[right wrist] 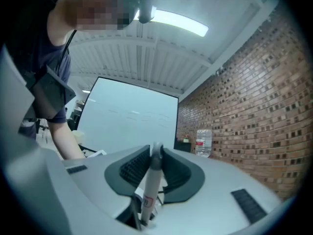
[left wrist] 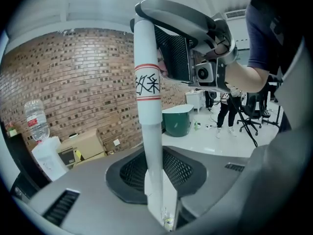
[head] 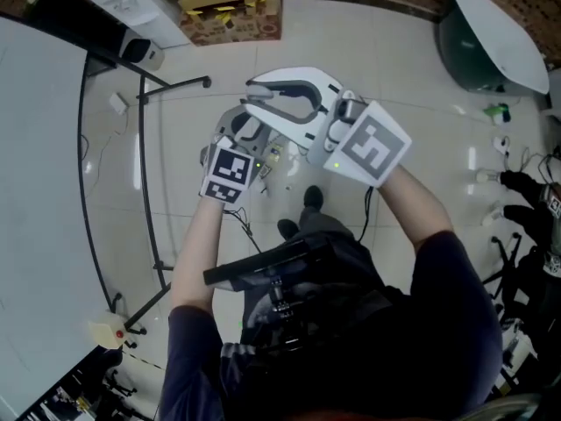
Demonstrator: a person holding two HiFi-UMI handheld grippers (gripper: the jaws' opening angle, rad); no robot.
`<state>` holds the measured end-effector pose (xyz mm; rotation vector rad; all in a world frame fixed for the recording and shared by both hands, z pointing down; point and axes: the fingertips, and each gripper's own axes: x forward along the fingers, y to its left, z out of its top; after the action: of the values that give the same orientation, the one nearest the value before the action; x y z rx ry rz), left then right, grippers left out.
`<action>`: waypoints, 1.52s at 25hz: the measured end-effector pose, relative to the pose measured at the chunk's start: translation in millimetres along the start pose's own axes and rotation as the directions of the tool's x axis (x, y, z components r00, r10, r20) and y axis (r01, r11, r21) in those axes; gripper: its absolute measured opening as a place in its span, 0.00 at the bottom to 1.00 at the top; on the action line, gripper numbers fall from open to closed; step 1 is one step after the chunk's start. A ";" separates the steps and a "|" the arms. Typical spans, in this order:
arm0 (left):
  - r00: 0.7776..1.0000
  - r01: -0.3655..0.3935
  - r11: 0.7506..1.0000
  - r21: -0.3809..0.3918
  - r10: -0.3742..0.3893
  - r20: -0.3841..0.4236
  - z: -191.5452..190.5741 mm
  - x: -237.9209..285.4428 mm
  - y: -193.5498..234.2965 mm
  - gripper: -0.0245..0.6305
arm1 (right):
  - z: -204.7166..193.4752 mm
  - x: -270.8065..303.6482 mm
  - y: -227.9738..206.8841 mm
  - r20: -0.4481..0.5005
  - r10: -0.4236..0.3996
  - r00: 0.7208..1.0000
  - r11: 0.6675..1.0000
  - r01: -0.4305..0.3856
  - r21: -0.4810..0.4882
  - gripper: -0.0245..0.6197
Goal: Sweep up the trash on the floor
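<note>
White handle (left wrist: 148, 106) — betw. L gripper (left wrist: 155, 156), R gripper (right wrist: 154, 156) jaws.

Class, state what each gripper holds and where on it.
Left gripper clamps the white pole with grey loop handle on its shaft, below the red-banded label. Right gripper clamps a slim white stick near its tip.

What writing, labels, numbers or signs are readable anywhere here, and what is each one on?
Nothing can be quoted with certainty.
White pole: two handwritten black characters between red bands; I cannot read them reliably.
Thin pole: small red-edged label, too small to read.
Water bottle: red label, blurred.
Square markers: black-and-white patterns, no words.
</note>
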<state>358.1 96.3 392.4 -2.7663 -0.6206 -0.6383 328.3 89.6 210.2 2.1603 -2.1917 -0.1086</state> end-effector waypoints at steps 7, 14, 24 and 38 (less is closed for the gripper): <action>0.999 -0.003 0.999 0.040 0.001 0.034 56.9 59.3 4.1 0.17 | 20.0 -43.7 -64.4 0.135 -0.225 0.965 0.968 0.237 -0.084 0.19; 0.999 0.033 0.994 0.108 -0.037 0.038 91.8 87.6 2.7 0.17 | 32.3 -62.7 -84.5 0.212 -0.349 0.913 0.891 0.393 -0.227 0.20; 0.981 0.149 0.977 0.152 -0.165 0.100 110.3 83.4 -25.4 0.16 | 41.1 -74.1 -74.8 0.221 -0.425 0.877 0.843 0.473 -0.256 0.21; 0.826 0.491 0.844 0.215 -0.530 0.193 55.4 -28.8 -32.5 0.16 | 4.6 22.4 -7.3 -0.098 -0.675 0.731 0.726 0.635 -0.262 0.26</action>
<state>340.0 132.3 334.7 -2.5434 -1.4386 -0.3123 334.7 67.2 204.9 2.5767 -1.1516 -0.1517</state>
